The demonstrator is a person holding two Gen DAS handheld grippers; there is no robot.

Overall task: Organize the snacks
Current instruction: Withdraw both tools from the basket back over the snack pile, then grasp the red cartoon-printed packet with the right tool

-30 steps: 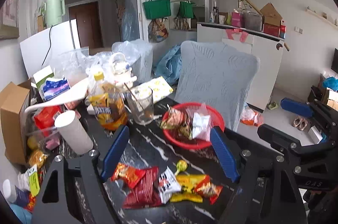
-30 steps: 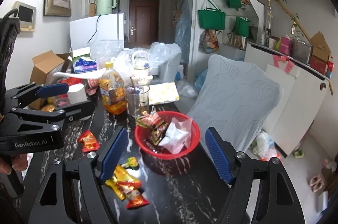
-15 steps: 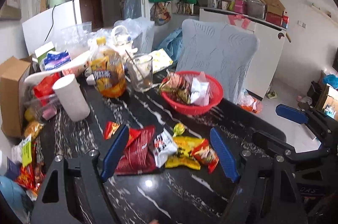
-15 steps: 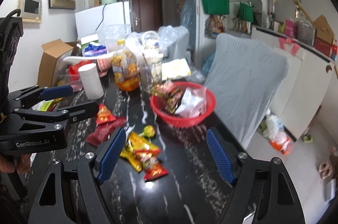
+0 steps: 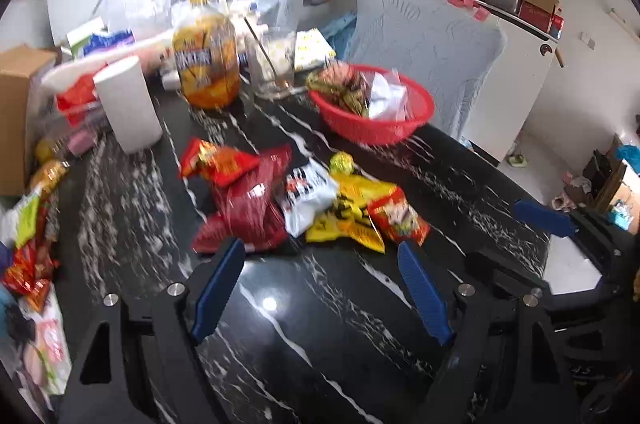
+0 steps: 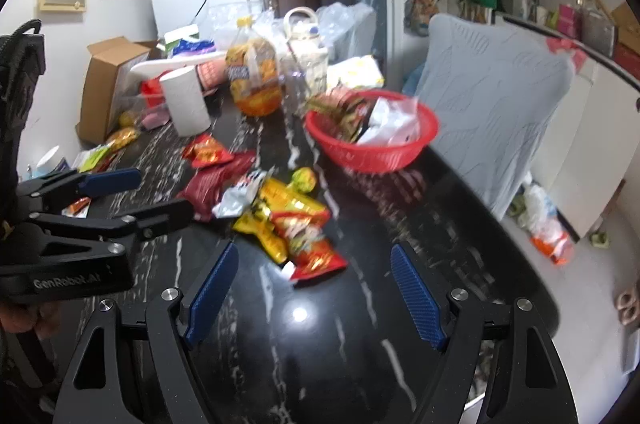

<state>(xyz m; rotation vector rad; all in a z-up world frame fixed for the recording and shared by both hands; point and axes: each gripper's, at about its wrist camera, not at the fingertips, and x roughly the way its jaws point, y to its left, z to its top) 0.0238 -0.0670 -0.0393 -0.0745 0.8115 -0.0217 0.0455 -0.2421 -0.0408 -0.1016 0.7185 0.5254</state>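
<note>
Several snack packets lie in a pile on the black marble table [image 5: 304,336]: a dark red bag [image 5: 248,212], an orange-red packet [image 5: 220,162], a white packet [image 5: 306,194], a yellow packet [image 5: 352,212] and a red packet [image 5: 398,218]. The pile also shows in the right wrist view [image 6: 280,212]. A red basket [image 5: 376,128] [image 6: 372,148] holding packets stands behind the pile. My left gripper [image 5: 320,284] is open and empty just before the pile. My right gripper [image 6: 312,288] is open and empty, to the right of the left one.
A paper roll [image 5: 128,108], an orange drink bottle [image 5: 206,64] and a glass [image 5: 276,64] stand at the back. More packets [image 5: 28,244] lie along the left edge by a cardboard box [image 5: 16,104]. A grey chair [image 5: 432,44] stands behind the table.
Both grippers have drawn back and tilted down, so the snack pile now sits in front of the fingertips. Both stayed open and empty.
</note>
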